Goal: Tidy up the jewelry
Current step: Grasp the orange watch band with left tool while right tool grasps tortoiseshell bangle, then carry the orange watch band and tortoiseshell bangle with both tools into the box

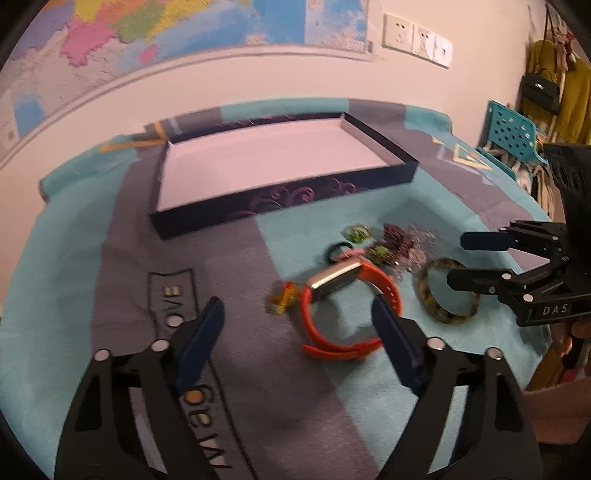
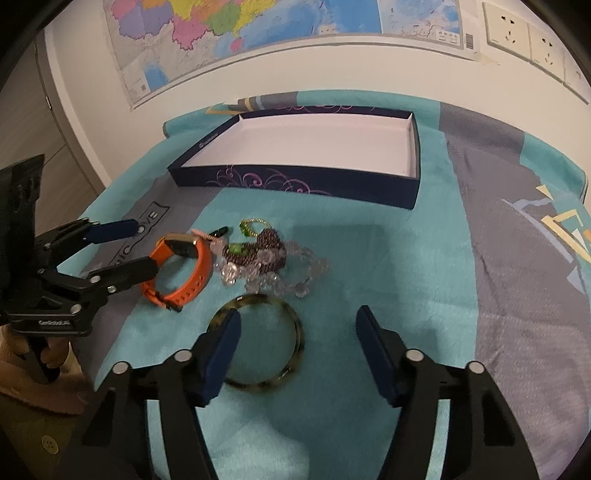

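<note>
On the turquoise-and-grey cloth [image 2: 388, 258], a shallow dark box [image 2: 414, 173] with purple scrollwork sits at the far side, its pale floor bare. Nearer lies a loose cluster of jewelry.

Items noted:
- orange watch [image 2: 201, 275], strap looped, metal-edged face up; left end of the cluster.
- mottled bangle [image 2: 297, 334], flat on the cloth, nearest the right gripper.
- clear bead strand [image 2: 273, 282] tangled with a dark purple beaded piece [image 2: 271, 245], just beyond the bangle.
- small green-and-gold ring [image 2: 253, 225], behind the beads.
- small orange-yellow trinket [image 1: 282, 297], just left of the watch; blurred, kind cannot be told.

Left gripper [image 1: 295, 325]: jaws wide, nothing between them. From the right wrist view one fingertip is level with the watch face and the other overlaps the strap; whether it touches, I cannot tell.

Right gripper [image 2: 297, 334]: jaws wide, empty. Its left finger [image 2: 221, 350] overlaps the bangle's near-left rim; the right finger stands outside the ring on the other side.

A wall map [image 2: 258, 37] and sockets [image 2: 517, 33] hang behind the table.
</note>
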The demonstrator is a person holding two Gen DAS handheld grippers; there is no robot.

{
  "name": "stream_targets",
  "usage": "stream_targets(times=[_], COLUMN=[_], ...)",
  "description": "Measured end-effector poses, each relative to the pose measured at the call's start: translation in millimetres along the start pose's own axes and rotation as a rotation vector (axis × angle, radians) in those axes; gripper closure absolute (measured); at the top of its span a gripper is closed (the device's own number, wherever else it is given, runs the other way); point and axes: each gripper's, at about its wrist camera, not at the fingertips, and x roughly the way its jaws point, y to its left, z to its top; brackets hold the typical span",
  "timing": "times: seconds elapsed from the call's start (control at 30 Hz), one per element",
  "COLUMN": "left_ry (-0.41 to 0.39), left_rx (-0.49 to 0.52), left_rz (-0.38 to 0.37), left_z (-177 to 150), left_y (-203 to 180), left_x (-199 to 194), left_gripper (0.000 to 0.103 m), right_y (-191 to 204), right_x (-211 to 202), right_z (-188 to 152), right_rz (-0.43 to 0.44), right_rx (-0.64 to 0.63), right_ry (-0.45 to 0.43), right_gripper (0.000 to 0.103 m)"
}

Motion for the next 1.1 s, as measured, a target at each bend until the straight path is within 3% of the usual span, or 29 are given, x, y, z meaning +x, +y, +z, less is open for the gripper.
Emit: stream_targets(times=[0.13, 0.27, 0.43, 0.5, 0.8, 1.1], left_ry=[0.025, 0.061, 0.092, 0.099, 0.102, 0.069], left_rx=[-0.012, -0.044, -0.053, -0.051, -0.067, -0.086], left_rz=[-0.051, -0.087, -0.102, -0.11, -0.094, -0.125], left_z=[0.3, -0.8, -2.1, -1.2, 0.6, 4.3], left_y=[-1.2, 3.1, 4.5, 3.4, 6.3, 15.6], left_x=[6.1, 12.1, 16.4, 17.0, 14.2, -1.7], left_gripper=[0.041, 0.059, 0.074, 0.082, 0.096, 0.096], right_y=[4.5, 6.6, 3.9, 4.5, 2.0, -3.4], right_x=[2.7, 4.1, 3.6, 3.7, -5.4, -23.9], right_z=[-2.2, -2.2, -3.2, -3.0, -0.1, 12.4], right_rz=[-0.004, -0.028, -0.04, -0.029, 0.027, 0.096], right_rx=[-0.031, -0.054, -0.061, -0.062, -0.045, -0.014], right_ry=[0.015, 0.017, 0.021, 0.023, 0.006, -0.049], right_gripper=[0.057, 0.068, 0.093, 0.097, 0.098, 0.097])
